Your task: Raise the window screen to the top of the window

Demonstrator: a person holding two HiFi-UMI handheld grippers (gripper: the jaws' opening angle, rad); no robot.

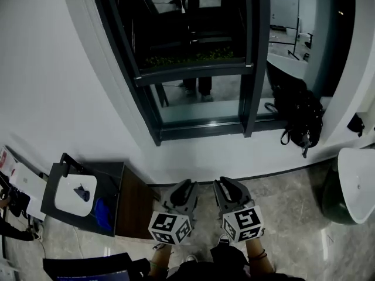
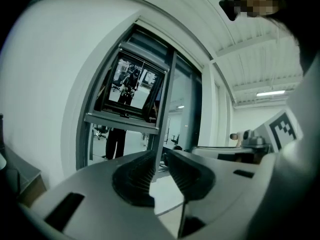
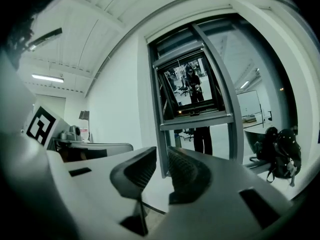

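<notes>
Window screen (image 1: 193, 70) well above left hand-held gripper (image 1: 187, 185) and right hand-held gripper (image 1: 223, 182), both narrowly parted, empty.

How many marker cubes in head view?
2: left cube on the left gripper, right cube on the right gripper, side by side at bottom centre. None seem hidden.
</notes>
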